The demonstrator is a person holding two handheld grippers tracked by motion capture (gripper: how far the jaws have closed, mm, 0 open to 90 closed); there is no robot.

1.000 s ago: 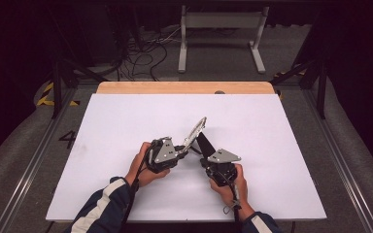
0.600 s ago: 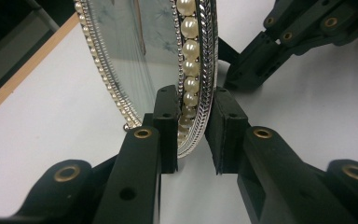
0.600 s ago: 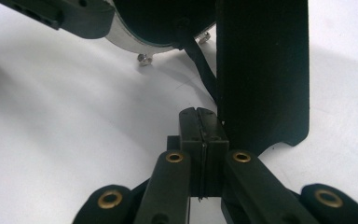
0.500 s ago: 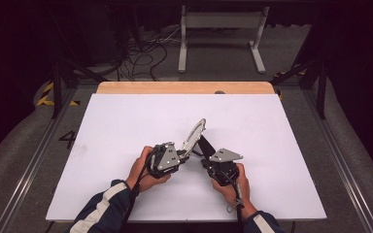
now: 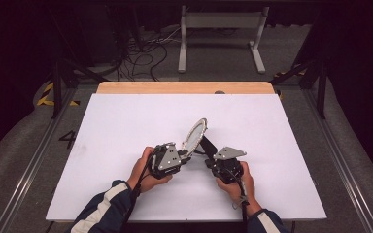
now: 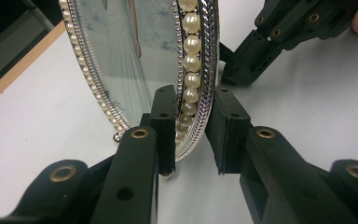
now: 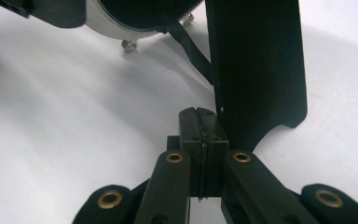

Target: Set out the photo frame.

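Two hand-held grippers work an oval, pearl-rimmed silver picture frame, standing tilted mid-tabletop. Left hand-held gripper straddles the beaded rim, jaws slightly apart w/ a gap on one side. Right hand-held gripper: jaws together, seemingly pinching the black back stand. Glass front, so prob. fragile, stiff, slick; take it by rim. Long axis runs up, leaning away from the person.

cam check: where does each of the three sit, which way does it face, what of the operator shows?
High view: above the person's side, facing forward and down on the white table; forearms, both hands.
Left gripper view: on the left gripper, looking along its fingers astride the pearl-rimmed oval frame.
Right gripper view: on the right gripper, fingers pressed together beside the frame's black stand.
Shared: frame, table.
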